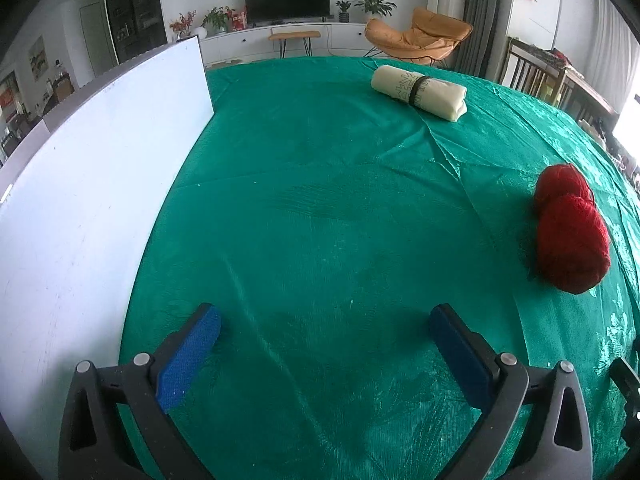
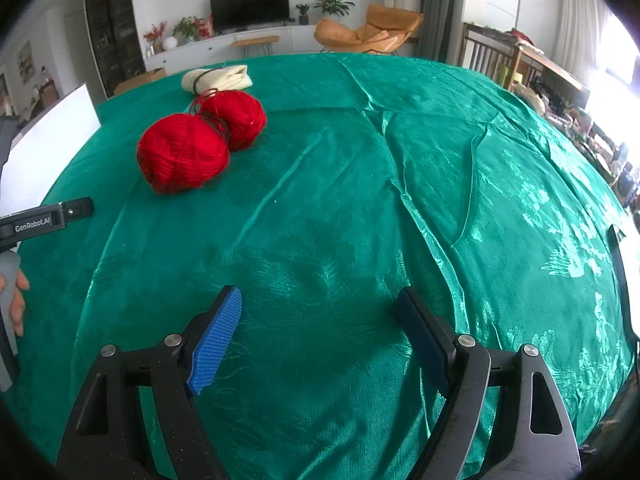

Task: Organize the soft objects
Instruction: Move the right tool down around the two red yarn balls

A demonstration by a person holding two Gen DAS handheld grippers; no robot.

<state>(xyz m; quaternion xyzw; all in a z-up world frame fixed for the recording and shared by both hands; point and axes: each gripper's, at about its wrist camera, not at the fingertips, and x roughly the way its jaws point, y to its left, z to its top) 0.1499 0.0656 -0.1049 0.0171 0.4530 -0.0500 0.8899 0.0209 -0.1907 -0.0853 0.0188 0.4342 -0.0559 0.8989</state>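
Two red yarn balls (image 1: 570, 232) lie joined together on the green tablecloth (image 1: 320, 208), at the right in the left wrist view and at the upper left in the right wrist view (image 2: 200, 144). A cream rolled cloth with a black band (image 1: 419, 91) lies farther back; it also shows in the right wrist view (image 2: 218, 78) just behind the yarn. My left gripper (image 1: 324, 320) is open and empty above bare cloth. My right gripper (image 2: 320, 304) is open and empty, well short of the yarn.
A white board (image 1: 100, 168) lies along the table's left side, also seen in the right wrist view (image 2: 52, 136). The left gripper's body and the person's hand (image 2: 16, 300) show at the left edge. Chairs stand beyond the table's far right edge.
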